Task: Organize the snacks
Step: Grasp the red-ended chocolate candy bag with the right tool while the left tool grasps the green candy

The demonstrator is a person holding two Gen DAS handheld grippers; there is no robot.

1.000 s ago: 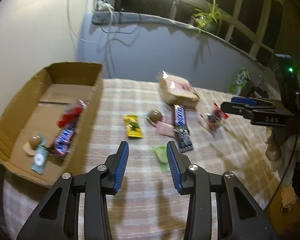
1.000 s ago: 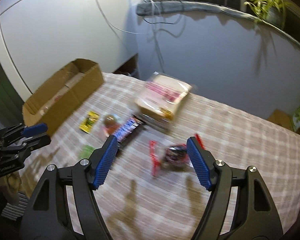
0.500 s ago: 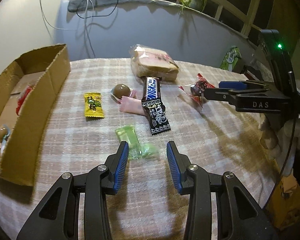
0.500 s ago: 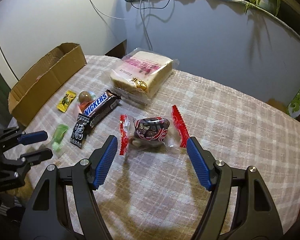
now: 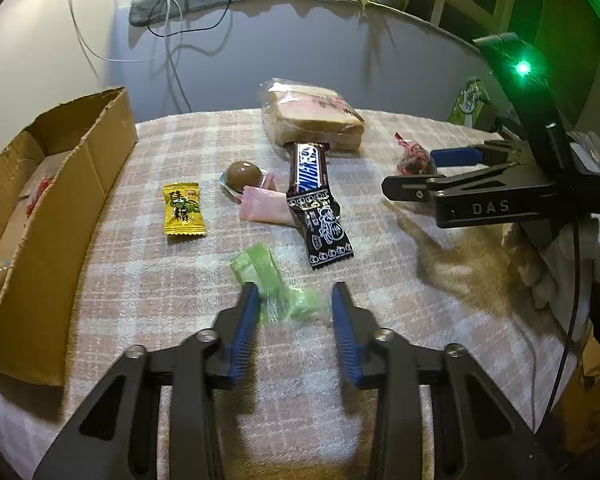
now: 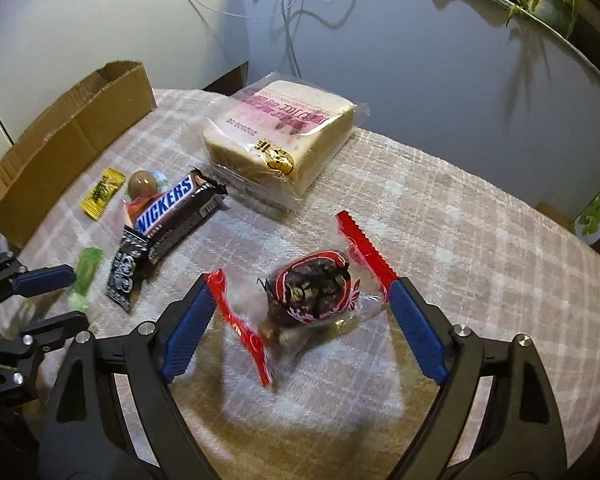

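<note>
Fingers of the left gripper point(image 5: 294, 298) stand low over the checked tabletop point(image 5: 380, 152) in the left wrist view, apart but just narrowing, with the green candy point(image 5: 272, 284) lying between them; its wrapper touches the left pad, while the right pad stands clear of it. Beyond the tips lie a black packet point(image 5: 326, 232), a Snickers bar point(image 5: 309, 168), a pink packet point(image 5: 262, 208), a brown ball point(image 5: 242, 174) and a yellow candy point(image 5: 182, 209). A cardboard box point(image 5: 80, 184) sits far to their left.

Seen from the right wrist, the right gripper point(image 6: 300, 308) has just been widening and is spread wide around the red-edged snack bag point(image 6: 312, 294), whose red seams reach both pads without being squeezed. Ahead of the tips sits a wrapped bread loaf point(image 6: 280, 136).
</note>
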